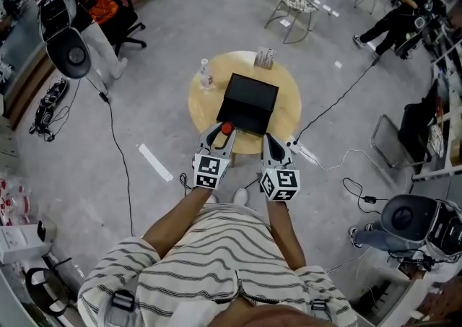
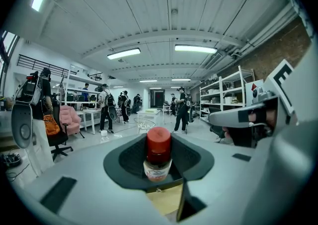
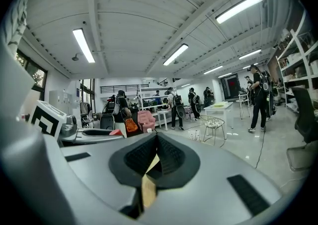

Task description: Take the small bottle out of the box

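Pointing cap-up: small bottle, axis vertical

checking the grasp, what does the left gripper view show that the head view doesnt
Only the left gripper view: the small bottle standing upright between the jaws of the left gripper, its label readable as a label, with ceiling lights and shelving behind.
Only the head view: the round table, the black box on it, a clear bottle beside the box, and the person's striped shirt.
Both: the small bottle's red cap, and the right gripper alongside.
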